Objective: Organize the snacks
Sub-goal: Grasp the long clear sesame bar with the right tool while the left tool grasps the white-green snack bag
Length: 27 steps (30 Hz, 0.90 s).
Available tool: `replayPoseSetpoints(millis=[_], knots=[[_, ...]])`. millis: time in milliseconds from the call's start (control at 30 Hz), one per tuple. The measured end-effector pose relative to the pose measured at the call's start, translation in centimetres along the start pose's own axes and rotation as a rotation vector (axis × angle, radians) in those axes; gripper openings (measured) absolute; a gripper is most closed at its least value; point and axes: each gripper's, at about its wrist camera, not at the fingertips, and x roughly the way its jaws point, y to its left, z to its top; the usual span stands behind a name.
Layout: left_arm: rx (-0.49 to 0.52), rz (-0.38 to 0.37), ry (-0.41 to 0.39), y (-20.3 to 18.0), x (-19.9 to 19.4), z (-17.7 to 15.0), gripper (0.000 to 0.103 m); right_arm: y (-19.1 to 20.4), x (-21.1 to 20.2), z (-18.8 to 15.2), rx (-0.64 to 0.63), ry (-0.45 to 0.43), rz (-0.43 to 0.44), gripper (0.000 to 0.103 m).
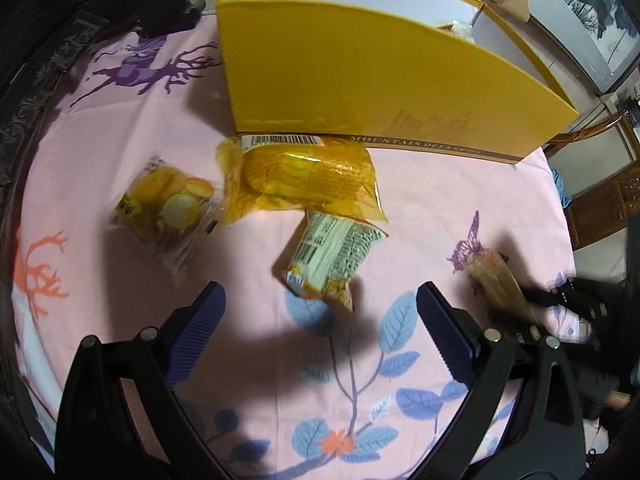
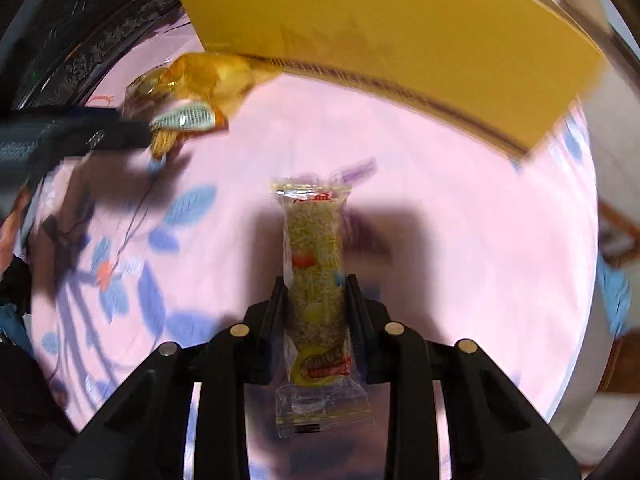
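Observation:
A tall yellow box (image 1: 360,80) stands open at the back of the pink tablecloth (image 1: 120,128). Before it lie an orange snack packet (image 1: 304,176), a clear bag of small pastries (image 1: 172,204) and a small packet with a printed label (image 1: 332,256). My left gripper (image 1: 320,296) hangs open just above and in front of the small packet, touching nothing. My right gripper (image 2: 316,284) is shut on a long clear-wrapped grain bar (image 2: 316,248), its pads against the bar's two sides. That bar (image 1: 496,280) also shows at the right of the left wrist view.
Dark carved wooden furniture (image 1: 44,60) borders the table's left side. The table's edge (image 1: 560,216) runs along the right, with wooden furniture (image 1: 600,208) beyond it. A snack (image 1: 456,26) shows inside the box. The left gripper's body (image 2: 72,136) shows at the left of the right wrist view.

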Motion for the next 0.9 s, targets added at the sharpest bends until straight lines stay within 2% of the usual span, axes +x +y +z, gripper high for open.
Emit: replayPoseSetpoints(millis=[100,233,467,600,767,833,867,900], knots=[[0.001,0.006,0.012,0.1,1.1,0.6,0.098,0.1,-0.5,-2.2,0.08,-0.016,0.015,0.031],[0.009,0.013,0.03,-0.1,2.2,1.1,0.098,-0.1,-0.8,-2.5,0.143,-0.039,0.012,0.032],[0.014,0.004,0.026,-0.5,3.3,1.5,0.097,-0.1,-1.4,-4.0,0.135,-0.034,0.002,0.034],[0.034,-0.008,0.047,-1.0,3.8,1.4,0.086,0.1,-1.4,-3.8,0.137,-0.034,0.003,0.037],[0.048,0.006,0.049,-1.3,4.2,1.0,0.08,0.2,-1.4,-3.6,0.143,-0.034,0.011,0.039],[0.043,0.034,0.036,-1.2,4.0,1.0,0.063,0.3,-1.3,-3.5,0.143,-0.035,0.012,0.04],[0.039,0.04,0.029,-0.8,3.8,1.0,0.058,0.3,-1.3,-3.6,0.142,-0.035,0.011,0.041],[0.019,0.043,0.02,-0.3,3.6,1.0,0.047,0.3,-1.3,-3.6,0.143,-0.036,0.011,0.041]])
